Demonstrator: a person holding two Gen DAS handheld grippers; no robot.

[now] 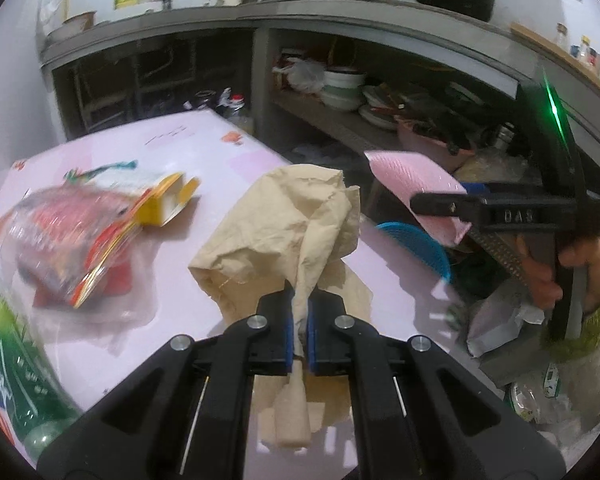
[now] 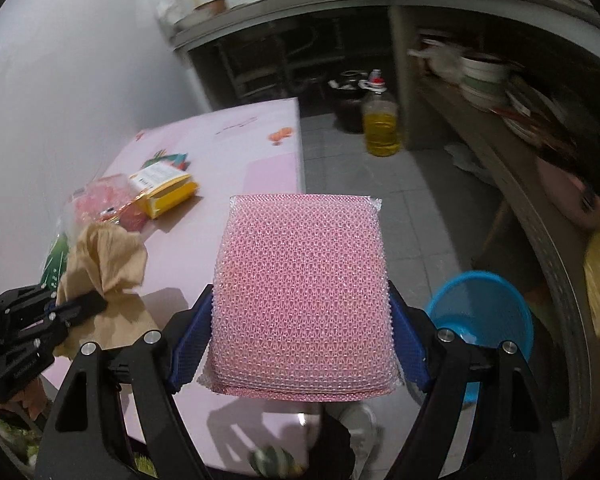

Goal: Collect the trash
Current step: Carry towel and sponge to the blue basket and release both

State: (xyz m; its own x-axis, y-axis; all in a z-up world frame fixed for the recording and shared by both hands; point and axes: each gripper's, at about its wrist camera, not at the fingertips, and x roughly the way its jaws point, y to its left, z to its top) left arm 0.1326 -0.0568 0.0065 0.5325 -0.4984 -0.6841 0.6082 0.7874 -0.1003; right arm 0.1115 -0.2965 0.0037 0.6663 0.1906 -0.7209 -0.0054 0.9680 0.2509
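Left fingers (image 1: 300,320) pinch brown paper (image 1: 284,220); right fingers (image 2: 300,332) wide, clamping pink sponge (image 2: 304,292)

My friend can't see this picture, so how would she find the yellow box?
Start at the pink table by the white wall. On it, past the crumpled tan paper, a heap of wrappers lies, and the yellow box is on its side at the far edge of that heap. It is the only stiff, bright yellow carton there, with a white label on top.

Paper wad (image 1: 284,232) over table (image 1: 204,148), right of wrapper pile (image 1: 72,240). Basin (image 2: 480,312) on floor, right of table.
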